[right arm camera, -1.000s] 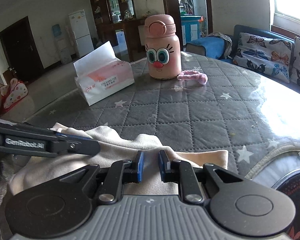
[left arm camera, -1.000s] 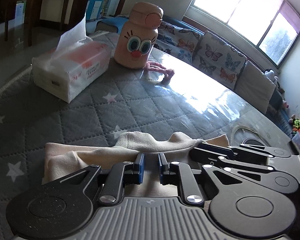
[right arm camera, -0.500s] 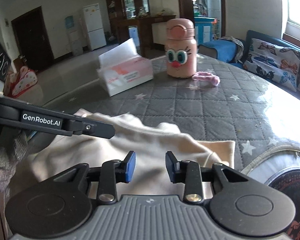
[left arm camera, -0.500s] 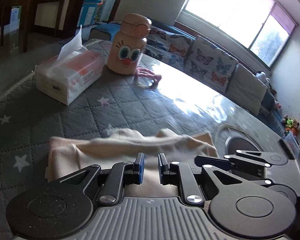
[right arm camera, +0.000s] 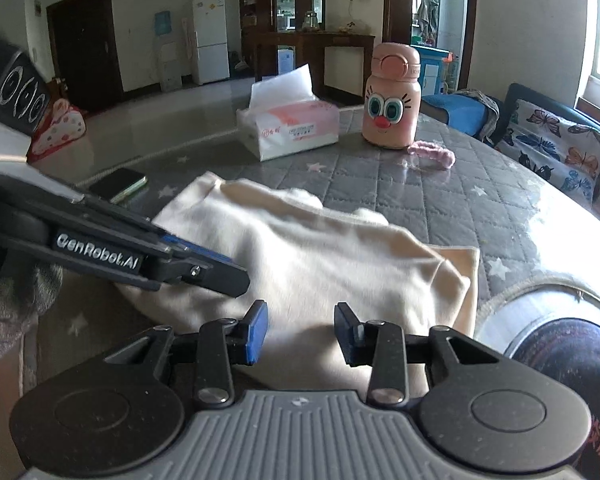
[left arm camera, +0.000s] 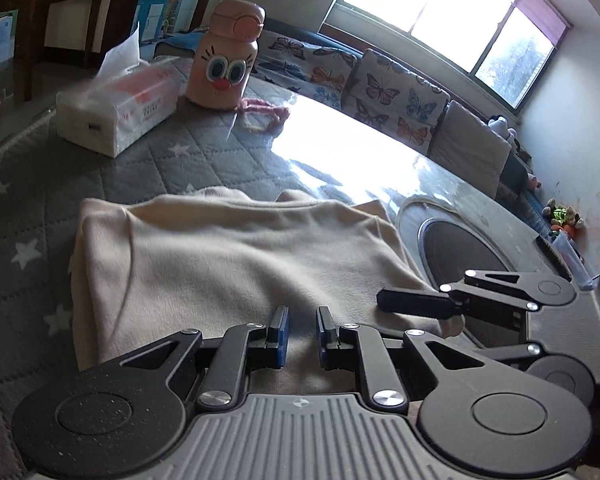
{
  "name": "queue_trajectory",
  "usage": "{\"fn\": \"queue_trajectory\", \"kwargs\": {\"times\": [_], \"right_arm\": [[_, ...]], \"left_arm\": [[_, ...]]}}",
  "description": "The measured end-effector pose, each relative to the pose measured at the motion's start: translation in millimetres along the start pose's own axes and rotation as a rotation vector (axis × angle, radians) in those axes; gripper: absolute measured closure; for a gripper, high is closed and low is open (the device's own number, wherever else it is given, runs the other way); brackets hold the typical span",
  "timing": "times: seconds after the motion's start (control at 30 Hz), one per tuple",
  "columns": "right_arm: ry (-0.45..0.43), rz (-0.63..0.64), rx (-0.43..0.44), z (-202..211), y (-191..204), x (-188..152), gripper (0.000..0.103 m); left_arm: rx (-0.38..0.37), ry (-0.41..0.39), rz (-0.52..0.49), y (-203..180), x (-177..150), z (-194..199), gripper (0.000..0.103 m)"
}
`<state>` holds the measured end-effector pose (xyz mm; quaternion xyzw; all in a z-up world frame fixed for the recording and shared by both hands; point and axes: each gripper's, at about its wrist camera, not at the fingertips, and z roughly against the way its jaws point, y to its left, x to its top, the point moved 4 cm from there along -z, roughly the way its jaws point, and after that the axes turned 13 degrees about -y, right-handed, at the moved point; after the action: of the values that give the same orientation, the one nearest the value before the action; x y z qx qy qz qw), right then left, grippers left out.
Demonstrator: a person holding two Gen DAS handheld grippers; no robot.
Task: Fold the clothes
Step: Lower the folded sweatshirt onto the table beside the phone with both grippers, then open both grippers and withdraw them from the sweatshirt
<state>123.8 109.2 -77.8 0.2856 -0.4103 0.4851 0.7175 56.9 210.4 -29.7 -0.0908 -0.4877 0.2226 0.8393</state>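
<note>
Sunlight from the big window glares off the far half of the table (left arm camera: 204, 160), which wears a grey quilted cover sewn with small stars. Behind it runs a sofa with butterfly-print cushions (left arm camera: 380, 88).

Spread on the cover right in front of me lies the cream garment (left arm camera: 228, 256), folded over on itself into a rough rectangle, with a seam line running down its left side and a lower layer peeking out along the right edge (right arm camera: 466, 276).

My left tongs (left arm camera: 299, 334) sit low over the near edge of the garment. Their blue-padded tips stand a little apart with cloth showing in the narrow gap; I cannot tell whether they pinch it or only hover. My right tongs (right arm camera: 301, 330) are released, jaws spread wide above the near edge of the cloth, grasping nothing. From the left camera the right tongs appear beside the garment's near right corner (left arm camera: 416, 302).

Farther back stand a pink cartoon-faced bottle (right arm camera: 392, 98) and, just beside it, a soft pack of tissues (right arm camera: 290, 124) with one sheet sticking up. A pink fuzzy strap (right arm camera: 432, 152) lies at the bottle's foot. A dark phone (right arm camera: 120, 185) rests near the left edge of the table, apart from the garment. A round inset plate (left arm camera: 456, 248) sits in the table to the right, its rim touching the cloth.
</note>
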Motion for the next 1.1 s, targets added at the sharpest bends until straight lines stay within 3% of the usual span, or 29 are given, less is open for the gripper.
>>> {"fn": "queue_trajectory", "kwargs": {"times": [0.6, 0.8, 0.9, 1.1], "right_arm": [[-0.013, -0.042, -0.024, 24.0, -5.3, -9.5, 0.065], [-0.001, -0.050, -0.025, 20.5, -6.9, -13.4, 0.060], [-0.008, -0.051, -0.021, 22.6, -5.5, -11.0, 0.053], [0.001, -0.046, -0.026, 21.6, -4.7, -13.0, 0.052]], "left_arm": [[0.015, -0.042, 0.030, 9.2, -6.2, 41.1, 0.086], [0.091, -0.057, 0.045, 31.3, -6.6, 51.4, 0.086], [0.100, -0.048, 0.051, 35.6, -10.8, 52.3, 0.086], [0.114, -0.047, 0.051, 40.2, -14.3, 58.6, 0.086]]}}
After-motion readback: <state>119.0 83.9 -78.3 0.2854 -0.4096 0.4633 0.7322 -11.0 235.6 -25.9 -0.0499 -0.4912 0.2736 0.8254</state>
